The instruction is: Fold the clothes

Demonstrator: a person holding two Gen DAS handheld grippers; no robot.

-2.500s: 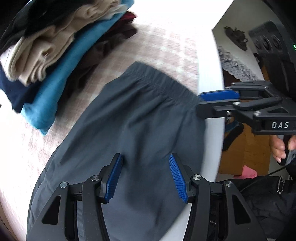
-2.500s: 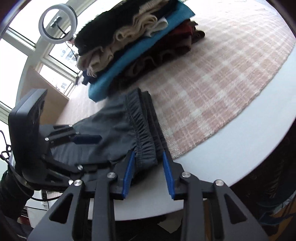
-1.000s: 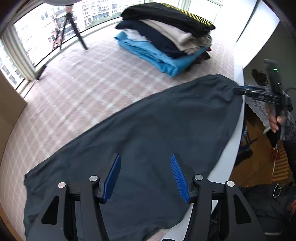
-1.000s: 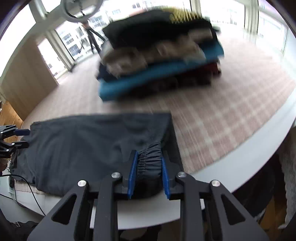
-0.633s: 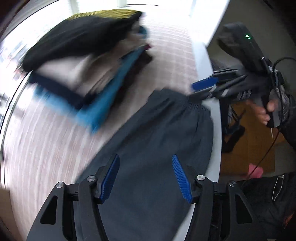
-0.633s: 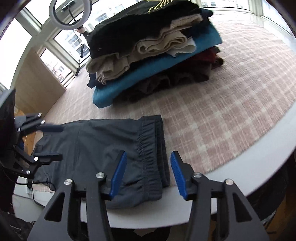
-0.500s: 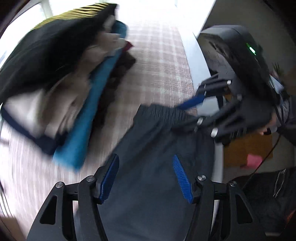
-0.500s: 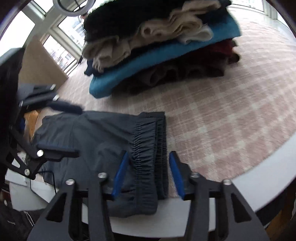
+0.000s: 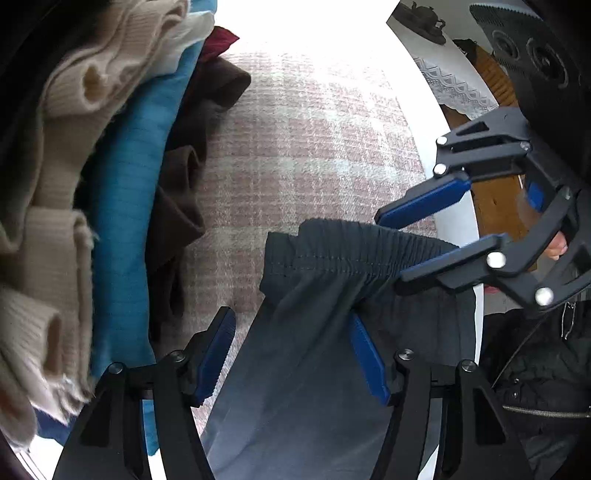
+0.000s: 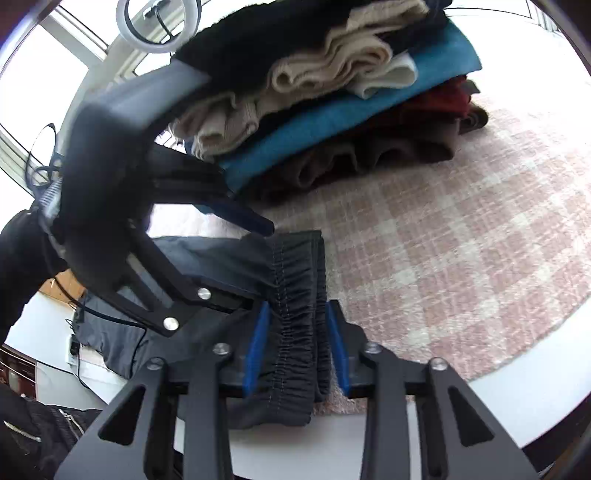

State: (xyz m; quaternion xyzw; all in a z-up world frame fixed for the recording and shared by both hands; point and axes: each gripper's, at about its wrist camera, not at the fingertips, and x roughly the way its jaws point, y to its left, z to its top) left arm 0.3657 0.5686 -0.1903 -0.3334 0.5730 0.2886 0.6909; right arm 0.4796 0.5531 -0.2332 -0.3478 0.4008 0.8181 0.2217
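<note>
Dark grey trousers (image 9: 314, 387) lie on a pink checked cloth (image 9: 314, 147), their elastic waistband (image 9: 351, 254) towards the far side. My left gripper (image 9: 293, 354) is open low over the fabric just behind the waistband, and a fold covers the top of its right finger. My right gripper (image 10: 295, 347) is shut on the doubled waistband (image 10: 295, 295) at the table's edge. It also shows in the left wrist view as the right gripper (image 9: 391, 249), coming in from the right. In the right wrist view the left gripper (image 10: 251, 262) reaches in from the left, close to mine.
A tall stack of folded clothes (image 10: 332, 110) stands just behind the trousers, also seen close on the left as the stack (image 9: 122, 184). The white table rim (image 10: 480, 406) runs along the near side. A ring light (image 10: 159, 22) stands by the window. A person's dark jacket (image 9: 535, 369) is at the right.
My left gripper has swung in close to the waistband and the stack. My right gripper, open half a second ago, has narrowed onto the waistband. The two grippers are now almost touching.
</note>
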